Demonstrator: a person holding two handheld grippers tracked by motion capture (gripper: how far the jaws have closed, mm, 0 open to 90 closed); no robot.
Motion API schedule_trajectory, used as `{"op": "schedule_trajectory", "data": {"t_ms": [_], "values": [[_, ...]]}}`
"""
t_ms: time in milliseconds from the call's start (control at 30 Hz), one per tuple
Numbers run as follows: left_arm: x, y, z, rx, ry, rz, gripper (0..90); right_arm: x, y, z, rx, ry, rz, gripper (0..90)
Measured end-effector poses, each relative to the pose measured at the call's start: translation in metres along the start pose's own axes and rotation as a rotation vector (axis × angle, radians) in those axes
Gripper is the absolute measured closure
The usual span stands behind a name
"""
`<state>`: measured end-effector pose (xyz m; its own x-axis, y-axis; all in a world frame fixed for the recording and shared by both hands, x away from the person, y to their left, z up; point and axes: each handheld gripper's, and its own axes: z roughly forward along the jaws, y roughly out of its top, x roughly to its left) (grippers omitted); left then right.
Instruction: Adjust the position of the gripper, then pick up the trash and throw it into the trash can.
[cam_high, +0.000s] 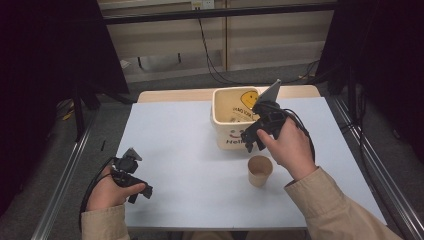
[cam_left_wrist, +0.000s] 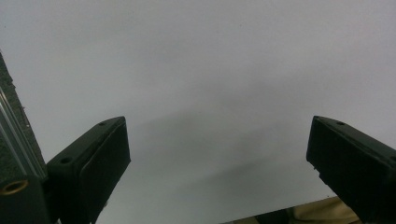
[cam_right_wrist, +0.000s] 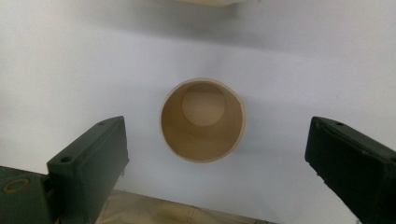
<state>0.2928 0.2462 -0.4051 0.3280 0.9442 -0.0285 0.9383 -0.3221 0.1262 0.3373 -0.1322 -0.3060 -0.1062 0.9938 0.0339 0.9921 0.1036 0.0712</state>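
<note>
- At the lower centre-right of the high view, a brown paper cup stands upright and empty on the pale blue table, well clear of the table's edges.
- Just above the cup in that view sits a cream square tub with a yellow smiley face and dark lettering on its walls; the 2 are near each other but not touching.
- The right gripper is held in the person's right hand above the table, between the tub and the cup, its jaws pointing down.
- From the right gripper view, the cup shows as an open circle in the centre of the frame, its inside bare, with the 2 black jaws spread wide at the lower left and lower right and touching nothing.
- Along the top edge of that view, a strip of the tub's cream wall shows.
- The left gripper sits low at the lower left of the high view, gripped by the left hand, far from the cup.
- Seen in the left gripper view, its jaws stand wide apart over bare table, holding nothing.
- Beige sleeves cover both forearms at the bottom of the high view.
</note>
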Motion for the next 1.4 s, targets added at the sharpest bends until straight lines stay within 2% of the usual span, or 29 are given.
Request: {"op": "schedule_trajectory", "data": {"t_ms": [200, 567, 700, 733, 967, 1200, 1267, 1400], "values": [[0.002, 0.002, 0.0, 0.007, -0.002, 0.019, 5.9, 0.002, 0.001, 0.001, 0.005, -0.007, -0.001, 5.9], [0.002, -0.001, 0.0, 0.0, 0.002, 0.002, 5.9, 0.005, -0.001, 0.004, 0.002, -0.003, -0.018, 5.6], [0.002, 0.0, -0.001, 0.004, 0.005, 0.016, 5.9, 0.007, -0.003, 0.008, 0.006, 0.004, -0.032, 5.4], [0.002, 0.001, -0.001, 0.005, 0.005, 0.018, 5.9, 0.008, -0.004, 0.01, -0.006, 0.007, -0.032, 5.4], [0.002, 0.001, -0.002, 0.004, 0.002, 0.021, 5.9, 0.01, -0.007, 0.028, 0.006, 0.015, -0.022, 5.2], [0.002, 0.001, -0.001, 0.002, 0.004, 0.003, 5.9, 0.012, -0.008, 0.045, 0.035, 0.013, -0.047, 5.4], [0.002, 0.001, 0.0, 0.0, 0.002, 0.007, 5.9, 0.013, -0.01, 0.053, 0.03, -0.001, -0.051, 5.1], [0.002, 0.001, -0.001, 0.002, 0.007, 0.01, 5.9, 0.011, -0.011, 0.06, 0.04, 0.01, -0.053, 5.6]]}}
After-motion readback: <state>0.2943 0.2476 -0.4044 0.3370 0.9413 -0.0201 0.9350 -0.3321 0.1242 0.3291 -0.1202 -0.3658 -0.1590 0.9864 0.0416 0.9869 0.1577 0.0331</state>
